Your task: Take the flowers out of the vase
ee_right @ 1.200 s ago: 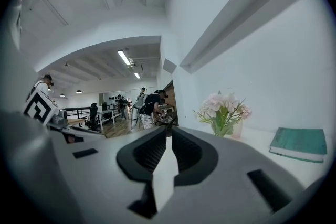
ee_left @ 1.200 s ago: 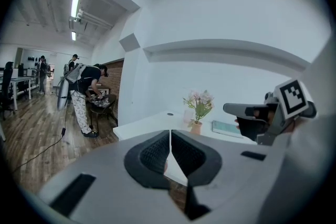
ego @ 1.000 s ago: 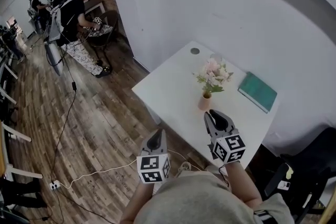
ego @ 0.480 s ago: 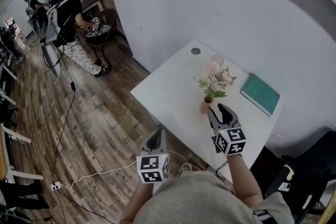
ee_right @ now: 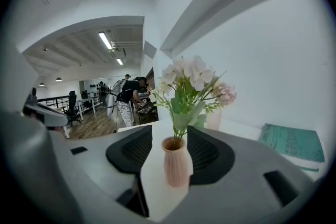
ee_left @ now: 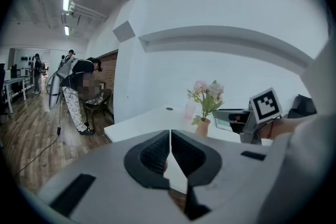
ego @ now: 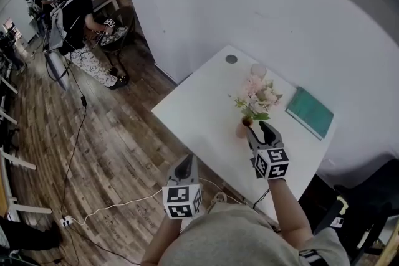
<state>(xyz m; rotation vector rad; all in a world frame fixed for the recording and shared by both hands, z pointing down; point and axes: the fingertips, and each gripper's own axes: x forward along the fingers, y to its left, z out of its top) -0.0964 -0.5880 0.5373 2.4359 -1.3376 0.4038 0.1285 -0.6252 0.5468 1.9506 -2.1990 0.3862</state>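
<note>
A pink ribbed vase (ego: 242, 129) (ee_right: 176, 161) with pale pink and white flowers (ego: 257, 96) (ee_right: 191, 78) stands upright on the white table (ego: 199, 109). My right gripper (ego: 260, 129) (ee_right: 169, 132) is right at the vase, its jaws opening. The vase stands in the gap between them, and neither pad presses on it. The left gripper (ego: 184, 165) (ee_left: 170, 134) is shut with nothing in it, held off the table's near corner over the floor. From the left gripper view the vase (ee_left: 202, 127) shows with the right gripper (ee_left: 233, 115) next to it.
A green book (ego: 309, 111) (ee_right: 291, 144) lies at the table's right end, by the wall. A pale pink cup (ego: 258, 70) stands behind the flowers. Several people (ego: 81, 15) stand at desks far off on the wooden floor. A white cable (ego: 118, 202) runs across it.
The right gripper has moved forward and down to the vase, and its jaws have spread wide. The left gripper has barely shifted and stays shut.
</note>
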